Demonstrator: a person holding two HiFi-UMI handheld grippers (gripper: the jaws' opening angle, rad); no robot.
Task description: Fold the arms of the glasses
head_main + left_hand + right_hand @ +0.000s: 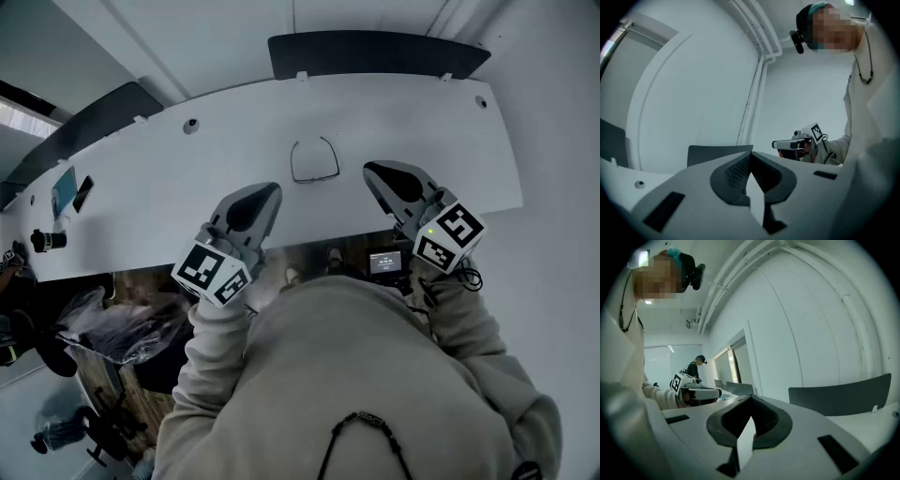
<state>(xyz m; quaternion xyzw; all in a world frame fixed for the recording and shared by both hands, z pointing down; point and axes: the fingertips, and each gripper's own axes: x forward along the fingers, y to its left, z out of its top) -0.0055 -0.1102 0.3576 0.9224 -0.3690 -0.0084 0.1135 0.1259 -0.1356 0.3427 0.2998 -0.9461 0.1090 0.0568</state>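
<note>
Surveying the white table (450, 141) first, I find the left gripper (270, 192) and right gripper (373, 172) poised over its near edge, each with jaws pressed together and nothing between them. The glasses (314, 177) lie flat on the table between the two tips, front bar toward me and both arms unfolded, pointing away. I judge the left tip marginally nearer.

Clad in beige sweatshirt (375, 366) with black neck cord (361, 419); grey, dark-padded left gripper (270, 190) and right gripper (371, 170), black-and-white marker cubes (214, 272).
</note>
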